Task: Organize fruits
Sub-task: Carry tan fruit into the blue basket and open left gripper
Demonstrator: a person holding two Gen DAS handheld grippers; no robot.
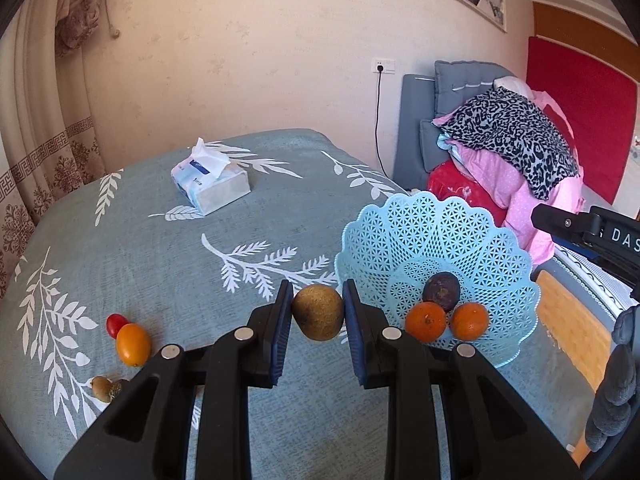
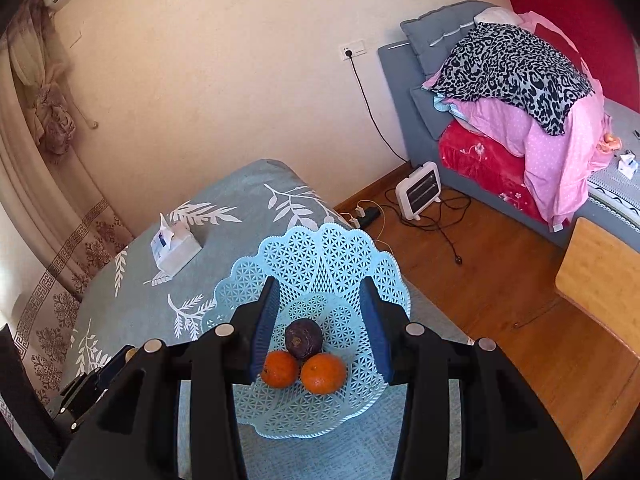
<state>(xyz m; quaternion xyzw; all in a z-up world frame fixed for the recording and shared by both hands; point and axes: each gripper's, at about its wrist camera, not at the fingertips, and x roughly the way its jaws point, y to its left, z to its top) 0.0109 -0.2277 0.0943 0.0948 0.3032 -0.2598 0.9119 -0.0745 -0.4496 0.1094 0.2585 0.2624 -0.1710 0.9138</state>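
Note:
My left gripper [image 1: 317, 312] is shut on a brown-green round fruit [image 1: 318, 312], held just left of the light blue lattice basket [image 1: 424, 224]. The basket holds two oranges [image 1: 425, 321] [image 1: 470, 321] and a dark purple fruit [image 1: 441, 291]. On the cloth at the left lie a small red tomato [image 1: 114, 325], an orange oval fruit [image 1: 133, 345] and a small brown fruit [image 1: 102, 389]. My right gripper [image 2: 318, 320] is open and empty, above the basket [image 2: 320, 248], with the oranges [image 2: 280, 369] [image 2: 323, 373] and purple fruit [image 2: 303, 338] between its fingers.
A tissue pack [image 1: 210, 182] lies at the back of the blue-grey leaf-patterned tablecloth [image 1: 160, 260]. Beyond the table's right edge are a wooden floor [image 2: 500, 300], a small heater [image 2: 418, 190] with cables, and a bed with piled bedding [image 2: 508, 92].

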